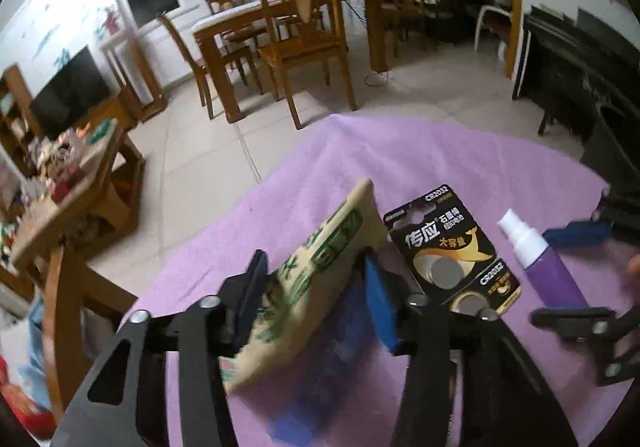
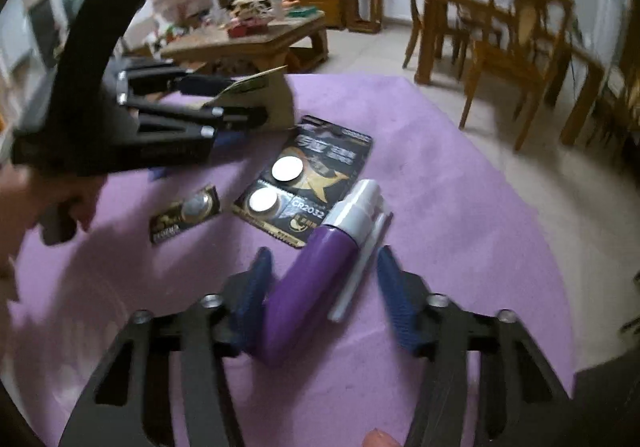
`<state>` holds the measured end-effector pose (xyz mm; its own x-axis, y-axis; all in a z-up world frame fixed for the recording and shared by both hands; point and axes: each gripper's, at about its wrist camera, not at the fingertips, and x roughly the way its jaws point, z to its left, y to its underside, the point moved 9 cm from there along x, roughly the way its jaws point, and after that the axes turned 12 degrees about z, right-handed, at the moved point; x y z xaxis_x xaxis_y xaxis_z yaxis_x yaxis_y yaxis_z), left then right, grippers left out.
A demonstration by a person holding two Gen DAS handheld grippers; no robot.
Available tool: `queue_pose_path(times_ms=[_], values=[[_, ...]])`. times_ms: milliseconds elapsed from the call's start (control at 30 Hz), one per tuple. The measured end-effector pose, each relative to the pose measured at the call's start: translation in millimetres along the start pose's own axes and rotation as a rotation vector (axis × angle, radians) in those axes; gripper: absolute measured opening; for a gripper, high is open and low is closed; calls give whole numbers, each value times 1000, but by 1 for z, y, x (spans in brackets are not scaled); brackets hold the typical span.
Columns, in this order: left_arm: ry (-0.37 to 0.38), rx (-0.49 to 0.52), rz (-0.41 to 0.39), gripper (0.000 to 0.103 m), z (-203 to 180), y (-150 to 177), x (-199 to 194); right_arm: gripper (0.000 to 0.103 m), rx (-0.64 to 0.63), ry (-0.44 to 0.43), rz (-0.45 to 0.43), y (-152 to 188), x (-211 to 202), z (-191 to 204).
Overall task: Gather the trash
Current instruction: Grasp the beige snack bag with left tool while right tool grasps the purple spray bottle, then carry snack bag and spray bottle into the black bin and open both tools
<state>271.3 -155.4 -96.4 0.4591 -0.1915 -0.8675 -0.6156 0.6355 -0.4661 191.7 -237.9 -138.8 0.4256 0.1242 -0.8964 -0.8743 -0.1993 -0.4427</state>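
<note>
My left gripper stands around a tan packet with green print, which is tilted up off the purple cloth; its blue pads are near the packet's sides, with a small gap on the right. My right gripper is open around a purple spray bottle with a white cap; the bottle leans against the left pad. A black CR2032 battery card lies between them and also shows in the right wrist view. A small torn battery piece lies to its left.
The purple cloth covers a table. A wooden coffee table with clutter stands beyond it, and a dining table with chairs is further back. The floor is tiled.
</note>
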Motion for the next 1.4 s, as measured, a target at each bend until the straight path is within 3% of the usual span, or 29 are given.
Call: queue_pose_path(times_ms=[67, 333, 533, 667, 1000, 1133, 1400], values=[[-14, -6, -12, 38, -2, 2, -3, 33, -10, 12, 0, 2, 0, 1], [-9, -43, -74, 29, -11, 9, -27, 32, 130, -270, -62, 26, -40, -28], [17, -43, -156, 28, -32, 12, -61, 32, 194, -380, -154, 56, -95, -52], [42, -32, -211, 28, -57, 9, -87, 32, 240, -396, -242, 79, -136, -77], [162, 11, -333, 27, -138, -18, -140, 32, 290, -290, -412, 142, -220, -151], [193, 51, -358, 27, -177, -30, -144, 32, 342, -232, -472, 168, -246, -193], [362, 103, -381, 27, -277, -66, -135, 32, 493, -77, -561, 240, -287, -296]])
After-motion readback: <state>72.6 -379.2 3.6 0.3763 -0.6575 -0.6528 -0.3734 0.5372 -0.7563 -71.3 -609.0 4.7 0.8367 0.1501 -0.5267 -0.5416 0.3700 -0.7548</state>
